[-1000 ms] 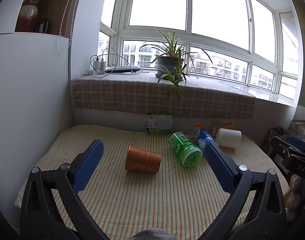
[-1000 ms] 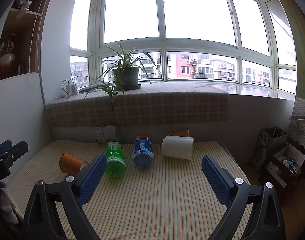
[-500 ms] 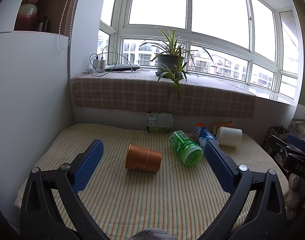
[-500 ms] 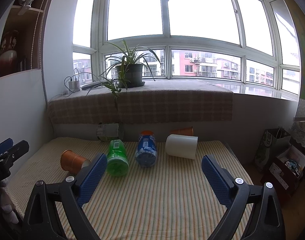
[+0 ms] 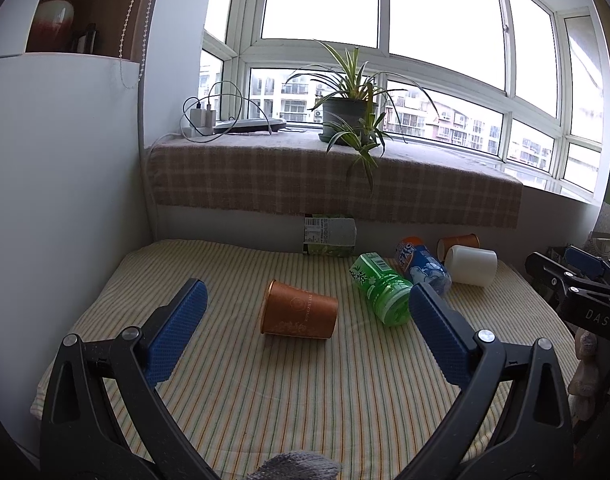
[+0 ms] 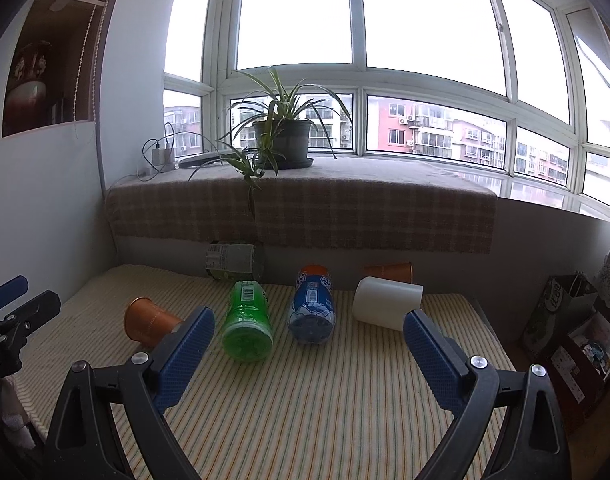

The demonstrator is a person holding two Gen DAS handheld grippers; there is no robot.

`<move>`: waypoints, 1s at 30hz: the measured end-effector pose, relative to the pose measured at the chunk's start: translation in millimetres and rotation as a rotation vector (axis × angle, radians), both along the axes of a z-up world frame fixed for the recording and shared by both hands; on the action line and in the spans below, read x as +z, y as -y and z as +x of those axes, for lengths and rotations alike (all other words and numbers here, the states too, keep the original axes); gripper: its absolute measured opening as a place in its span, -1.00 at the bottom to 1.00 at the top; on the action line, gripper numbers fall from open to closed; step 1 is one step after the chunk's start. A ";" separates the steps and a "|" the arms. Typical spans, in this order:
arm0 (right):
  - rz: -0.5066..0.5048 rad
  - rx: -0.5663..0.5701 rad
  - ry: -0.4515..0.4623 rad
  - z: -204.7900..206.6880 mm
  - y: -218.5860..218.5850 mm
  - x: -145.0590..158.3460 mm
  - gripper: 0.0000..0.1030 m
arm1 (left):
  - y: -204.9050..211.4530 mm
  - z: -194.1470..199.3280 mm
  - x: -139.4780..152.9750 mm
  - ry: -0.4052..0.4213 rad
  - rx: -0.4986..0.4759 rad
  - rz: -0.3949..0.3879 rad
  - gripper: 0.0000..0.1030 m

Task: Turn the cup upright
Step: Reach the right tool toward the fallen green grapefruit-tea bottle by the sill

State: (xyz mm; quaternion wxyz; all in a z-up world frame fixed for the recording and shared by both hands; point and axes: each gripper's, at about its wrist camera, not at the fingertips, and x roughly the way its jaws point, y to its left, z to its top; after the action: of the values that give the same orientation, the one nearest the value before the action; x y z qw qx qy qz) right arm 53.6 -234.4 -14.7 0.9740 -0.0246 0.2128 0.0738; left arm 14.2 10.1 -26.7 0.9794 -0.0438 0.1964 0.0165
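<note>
Left wrist view: striped table cover [image 5: 305,400] carries the copper cup [image 5: 300,315] on its side, long axis left to right, straight ahead between the blue pads of the left gripper [image 5: 305,322], jaws spread wide, nothing held. Right gripper [image 6: 308,354] likewise spread and empty; from it the cup [image 6: 149,322] lies far left, so the left is judged nearer. Only the right wrist view shows the green bottle [image 6: 247,326] base-on

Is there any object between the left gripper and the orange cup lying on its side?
Nothing visible. The left gripper is open, and only bare striped cloth lies before the orange cup. The green bottle lies off to its right.
</note>
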 end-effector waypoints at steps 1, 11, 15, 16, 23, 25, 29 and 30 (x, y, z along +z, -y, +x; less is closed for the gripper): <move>0.002 0.029 -0.011 6.8 -3.2 0.2 0.90 | -2.9 2.0 0.3 -0.004 0.003 -0.001 0.99; -0.224 0.354 -0.052 95.3 -63.5 -1.8 0.94 | -31.6 17.2 -10.4 -0.052 0.052 0.002 0.99; -0.425 0.501 -0.079 136.9 -98.5 -8.9 0.94 | -43.1 22.6 -14.8 -0.069 0.072 0.004 0.99; -0.490 0.533 -0.081 145.9 -108.6 -12.4 0.94 | -46.4 24.2 -15.4 -0.073 0.080 0.006 0.99; -0.821 0.682 -0.138 203.8 -169.2 -49.7 0.94 | -72.1 34.1 -18.1 -0.086 0.134 -0.014 0.99; -0.889 0.708 -0.148 213.9 -183.3 -60.9 0.94 | -79.6 37.4 -21.1 -0.091 0.151 -0.022 0.99; -1.028 0.750 -0.166 233.6 -207.1 -83.9 0.94 | -92.5 42.4 -27.3 -0.108 0.174 -0.040 0.99; -1.046 0.752 -0.174 238.5 -210.9 -88.1 0.94 | -94.5 43.6 -28.6 -0.111 0.177 -0.041 0.99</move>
State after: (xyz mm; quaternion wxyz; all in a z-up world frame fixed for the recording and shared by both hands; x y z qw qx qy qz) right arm 292.1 -23.5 -102.8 0.7204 -0.5622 0.2758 0.2980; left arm 57.8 104.6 -55.3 0.9607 -0.0799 0.2458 0.1013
